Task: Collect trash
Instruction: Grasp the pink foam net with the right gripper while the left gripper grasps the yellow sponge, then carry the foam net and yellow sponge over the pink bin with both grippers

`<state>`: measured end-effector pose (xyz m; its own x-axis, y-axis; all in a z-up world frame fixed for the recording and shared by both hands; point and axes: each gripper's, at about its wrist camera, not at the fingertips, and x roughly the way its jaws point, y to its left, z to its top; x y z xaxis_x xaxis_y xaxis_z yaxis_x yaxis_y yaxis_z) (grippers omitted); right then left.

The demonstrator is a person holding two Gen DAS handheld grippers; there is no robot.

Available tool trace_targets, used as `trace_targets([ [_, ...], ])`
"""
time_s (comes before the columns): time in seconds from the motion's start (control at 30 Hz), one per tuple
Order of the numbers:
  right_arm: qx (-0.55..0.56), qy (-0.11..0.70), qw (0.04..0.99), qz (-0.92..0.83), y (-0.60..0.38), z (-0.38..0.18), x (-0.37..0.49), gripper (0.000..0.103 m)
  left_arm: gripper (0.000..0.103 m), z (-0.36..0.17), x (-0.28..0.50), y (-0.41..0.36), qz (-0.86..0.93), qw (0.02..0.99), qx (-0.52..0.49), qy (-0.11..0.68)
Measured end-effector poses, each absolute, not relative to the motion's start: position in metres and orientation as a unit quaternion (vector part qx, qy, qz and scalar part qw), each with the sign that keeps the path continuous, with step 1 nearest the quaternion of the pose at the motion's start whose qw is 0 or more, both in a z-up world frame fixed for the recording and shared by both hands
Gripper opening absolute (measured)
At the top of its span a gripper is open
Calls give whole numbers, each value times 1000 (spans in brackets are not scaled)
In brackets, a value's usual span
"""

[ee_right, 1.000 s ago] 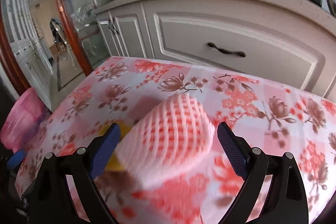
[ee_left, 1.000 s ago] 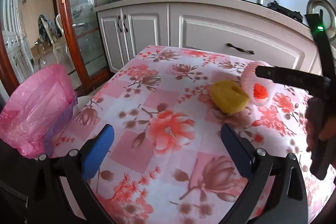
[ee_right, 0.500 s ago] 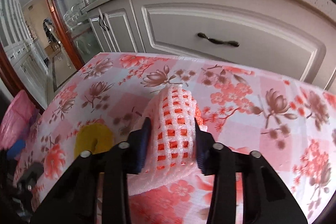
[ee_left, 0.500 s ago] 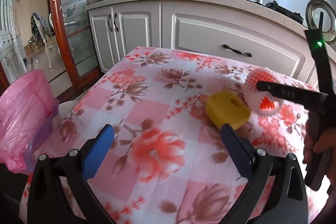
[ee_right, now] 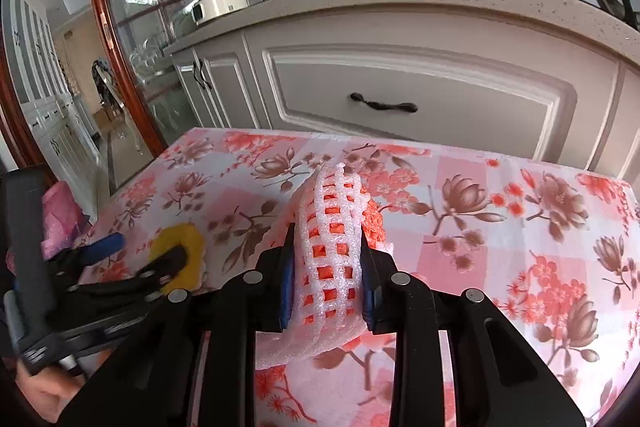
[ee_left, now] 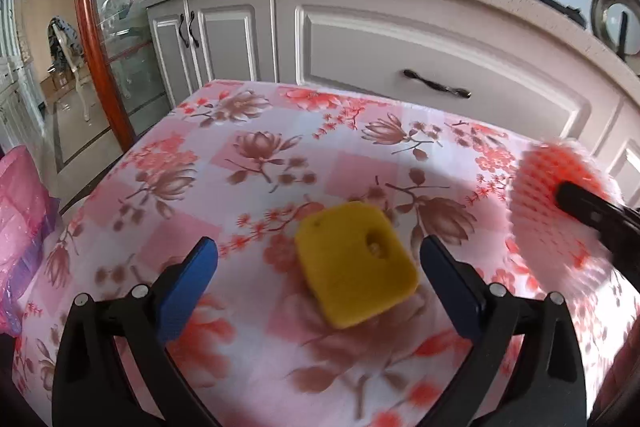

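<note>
Since the earlier frame the right claw (ee_right: 326,283) has closed, squeezing the foam net (ee_right: 332,239) above the surface (ee_right: 520,227). Left claw (ee_left: 318,277) open, astride the sponge (ee_left: 354,261): probably light, soft; grip its flat sides.

Each camera sits just behind its own gripper's fingers and looks forward and down across the table (ee_left: 280,155) toward the cabinets (ee_left: 440,67) beyond its far edge. The left view hangs close over the sponge (ee_left: 354,261) near the table's left side. The right view is close over the foam net (ee_right: 330,259), further right. Both share the sponge, net, tablecloth, cabinets and pink bag (ee_left: 20,227).
</note>
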<state>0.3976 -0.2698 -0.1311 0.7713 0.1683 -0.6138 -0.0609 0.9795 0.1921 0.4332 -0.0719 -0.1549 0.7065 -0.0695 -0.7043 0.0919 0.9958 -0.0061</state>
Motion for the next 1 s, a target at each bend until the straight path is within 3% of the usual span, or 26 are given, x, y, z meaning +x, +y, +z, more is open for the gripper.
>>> trace_targets([
  [0.07, 88, 327, 939, 62, -277, -128, 392, 28, 93, -159, 438, -77, -35, 922, 14, 385],
  [0.17, 96, 323, 939, 64, -283, -127, 386, 29, 67, -165, 443, -86, -30, 917, 27, 398],
  [0.2, 97, 323, 939, 65, -284, -127, 384, 29, 53, -168, 442, -88, -33, 914, 29, 402],
  [0.3, 99, 323, 939, 68, -284, -128, 377, 29, 48, -165, 433, -89, -38, 918, 42, 392],
  [1.0, 50, 302, 947, 100, -238, -93, 261, 29, 47, -84, 276, -59, -76, 951, 27, 298],
])
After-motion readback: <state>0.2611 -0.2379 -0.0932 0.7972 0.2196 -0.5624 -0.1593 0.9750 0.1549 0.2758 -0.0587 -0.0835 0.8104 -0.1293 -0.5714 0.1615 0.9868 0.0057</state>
